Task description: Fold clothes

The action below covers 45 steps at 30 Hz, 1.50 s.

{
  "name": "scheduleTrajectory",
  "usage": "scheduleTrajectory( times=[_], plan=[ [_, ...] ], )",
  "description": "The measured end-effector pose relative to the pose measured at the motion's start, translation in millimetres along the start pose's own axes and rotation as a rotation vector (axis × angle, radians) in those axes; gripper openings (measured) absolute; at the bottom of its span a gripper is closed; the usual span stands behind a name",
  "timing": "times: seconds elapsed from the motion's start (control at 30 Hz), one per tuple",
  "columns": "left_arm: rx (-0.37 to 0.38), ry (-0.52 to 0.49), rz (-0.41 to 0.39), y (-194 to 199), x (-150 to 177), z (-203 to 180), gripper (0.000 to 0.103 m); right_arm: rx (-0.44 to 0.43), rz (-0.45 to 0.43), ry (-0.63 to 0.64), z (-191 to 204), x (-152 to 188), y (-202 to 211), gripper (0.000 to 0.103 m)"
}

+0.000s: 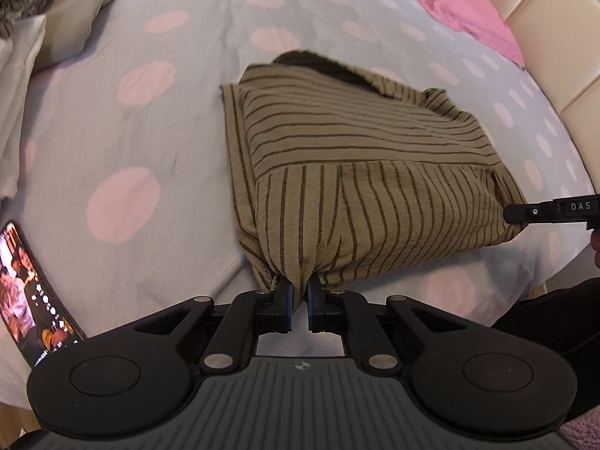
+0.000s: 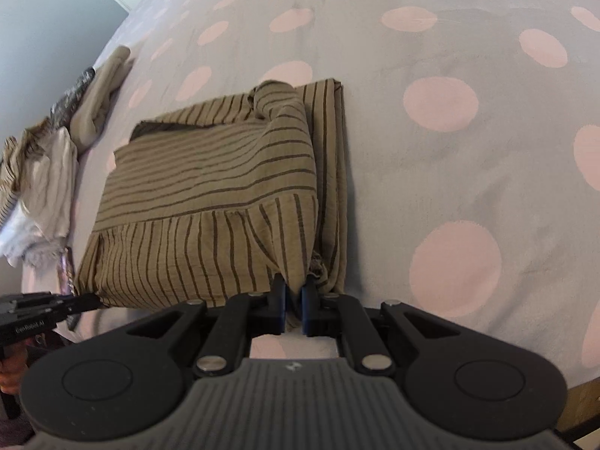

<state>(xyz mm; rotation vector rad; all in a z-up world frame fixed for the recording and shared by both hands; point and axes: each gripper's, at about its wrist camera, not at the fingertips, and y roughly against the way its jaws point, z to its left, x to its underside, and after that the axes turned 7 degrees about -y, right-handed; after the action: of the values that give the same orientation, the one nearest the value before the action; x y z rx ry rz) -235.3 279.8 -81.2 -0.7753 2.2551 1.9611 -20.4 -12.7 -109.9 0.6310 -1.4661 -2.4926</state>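
An olive-brown garment with dark stripes [image 1: 348, 157] lies partly folded on the bed, its near edge lifted. My left gripper [image 1: 299, 292] is shut on that near edge at its left corner, the cloth pinched between the pads. The right gripper [image 2: 294, 290] is shut on the same garment [image 2: 210, 187] at the near right corner. Each gripper shows in the other's view: the right one [image 1: 506, 213] at the right edge, the left one [image 2: 95, 302] at the lower left. A folded strip of the garment lies flat along its right side in the right wrist view.
The bedsheet [image 1: 157, 120] is grey with pink dots. A pile of pale clothes [image 2: 45, 172] sits at the left. A lit phone [image 1: 26, 285] lies near the bed's front left edge. A pink pillow [image 1: 468, 7] and cream headboard [image 1: 543, 37] are at the far right.
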Motion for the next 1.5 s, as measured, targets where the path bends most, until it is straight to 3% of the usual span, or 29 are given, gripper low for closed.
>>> scheduleTrajectory(
  times=[0.17,0.3,0.4,0.7,0.97,1.2,1.37,1.5],
  plan=[
    [-0.022,0.004,0.064,-20.2,2.6,2.6,0.006,0.060,0.014,0.039,1.8,5.6,-23.1,0.010],
    [-0.067,0.010,0.123,-28.4,5.4,4.9,0.010,0.102,0.017,0.055,-1.0,3.3,-24.0,0.026],
    [-0.101,0.029,0.142,-22.6,7.0,9.6,0.011,0.099,-0.003,0.027,-7.7,-1.7,-10.7,0.031],
    [-0.058,0.033,0.020,20.8,-12.6,8.2,0.018,0.067,-0.148,-0.018,-9.4,-23.1,31.4,0.032],
    [-0.073,-0.160,-0.093,27.7,-70.2,-16.1,0.018,0.028,-0.227,0.162,39.2,-51.7,33.2,0.023],
    [-0.095,-0.294,-0.115,-8.8,-105.9,-36.8,0.018,0.054,-0.258,0.362,75.9,-68.5,-3.7,0.019],
    [-0.066,-0.242,-0.100,-40.5,-117.0,-28.5,0.018,0.016,-0.222,0.373,80.7,-76.7,-42.6,0.017],
    [-0.098,-0.234,-0.056,-64.6,-122.4,-23.5,0.018,0.027,-0.163,0.354,74.0,-84.9,-74.8,0.017]
  ],
)
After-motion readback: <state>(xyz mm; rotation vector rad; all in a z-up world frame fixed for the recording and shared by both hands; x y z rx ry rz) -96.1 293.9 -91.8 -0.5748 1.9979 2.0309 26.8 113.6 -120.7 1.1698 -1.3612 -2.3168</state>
